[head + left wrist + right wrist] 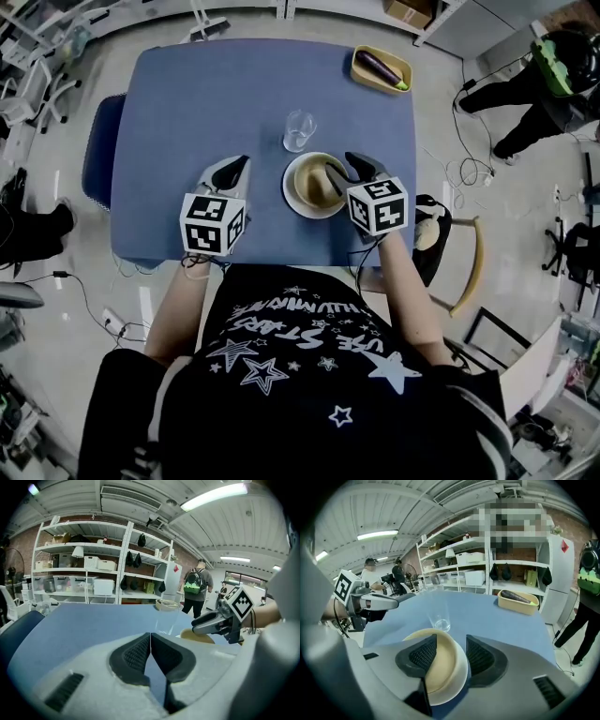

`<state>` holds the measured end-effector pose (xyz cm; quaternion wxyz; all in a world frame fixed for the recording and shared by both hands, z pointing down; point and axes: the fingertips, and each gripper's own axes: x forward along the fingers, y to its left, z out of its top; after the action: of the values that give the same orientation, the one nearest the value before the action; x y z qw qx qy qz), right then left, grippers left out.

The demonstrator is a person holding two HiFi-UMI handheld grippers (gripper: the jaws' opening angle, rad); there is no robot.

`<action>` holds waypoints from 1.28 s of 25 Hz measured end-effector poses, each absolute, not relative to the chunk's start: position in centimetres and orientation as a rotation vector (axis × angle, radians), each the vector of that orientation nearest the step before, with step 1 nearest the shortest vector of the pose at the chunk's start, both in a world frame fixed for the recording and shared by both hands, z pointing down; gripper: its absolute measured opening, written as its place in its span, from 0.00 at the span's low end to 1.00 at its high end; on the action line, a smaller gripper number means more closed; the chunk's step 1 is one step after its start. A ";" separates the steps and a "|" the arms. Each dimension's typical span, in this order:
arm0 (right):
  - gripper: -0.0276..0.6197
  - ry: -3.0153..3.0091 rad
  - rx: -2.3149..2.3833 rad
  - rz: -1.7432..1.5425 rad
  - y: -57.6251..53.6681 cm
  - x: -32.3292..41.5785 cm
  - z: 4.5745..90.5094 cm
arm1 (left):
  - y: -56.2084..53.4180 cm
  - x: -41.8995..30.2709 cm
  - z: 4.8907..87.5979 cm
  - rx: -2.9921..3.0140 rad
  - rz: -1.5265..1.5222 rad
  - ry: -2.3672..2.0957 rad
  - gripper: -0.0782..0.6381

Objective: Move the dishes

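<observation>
A cream bowl (314, 185) with a pale rim sits on the blue table (187, 103) near its front edge. My right gripper (339, 164) reaches over the bowl's right side. In the right gripper view the bowl (440, 667) has its rim between my right gripper's (451, 639) jaws, one pad inside and one outside, with a gap showing at the outer pad. My left gripper (242, 161) hovers left of the bowl, shut and empty, its pads meeting in the left gripper view (150, 634). A clear glass (299, 130) stands just behind the bowl.
A yellow tray (358, 60) with an eggplant (380, 66) sits at the table's far right corner. A wooden chair (473, 267) stands right of the table and a blue chair (98, 150) on its left. A person (525, 94) stands beyond the far right corner.
</observation>
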<state>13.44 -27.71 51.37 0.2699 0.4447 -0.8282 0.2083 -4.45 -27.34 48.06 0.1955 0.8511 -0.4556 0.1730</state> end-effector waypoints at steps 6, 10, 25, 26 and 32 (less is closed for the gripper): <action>0.30 -2.194 1.165 0.650 -26.8 13.8 53.0 | -26.6 -3.6 48.3 2.384 0.495 -1.272 0.14; 0.22 -2.164 1.164 0.723 -26.6 14.1 53.9 | -26.1 -3.3 48.4 2.378 0.508 -1.265 0.14; 0.08 -2.196 1.238 0.864 -27.7 15.2 52.0 | -27.6 -3.2 48.7 2.383 0.516 -1.248 0.14; 0.08 -2.195 1.255 0.873 -28.0 15.6 51.6 | -27.9 -3.2 48.6 2.384 0.516 -1.246 0.14; 0.08 -2.152 1.384 0.886 -30.3 19.1 50.9 | -28.9 -3.1 48.7 2.391 0.523 -1.232 0.14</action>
<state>19.09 -30.26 50.88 0.2155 0.4990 -0.7761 0.3196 -3.15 -28.93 48.68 0.1994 0.8550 -0.4407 0.1869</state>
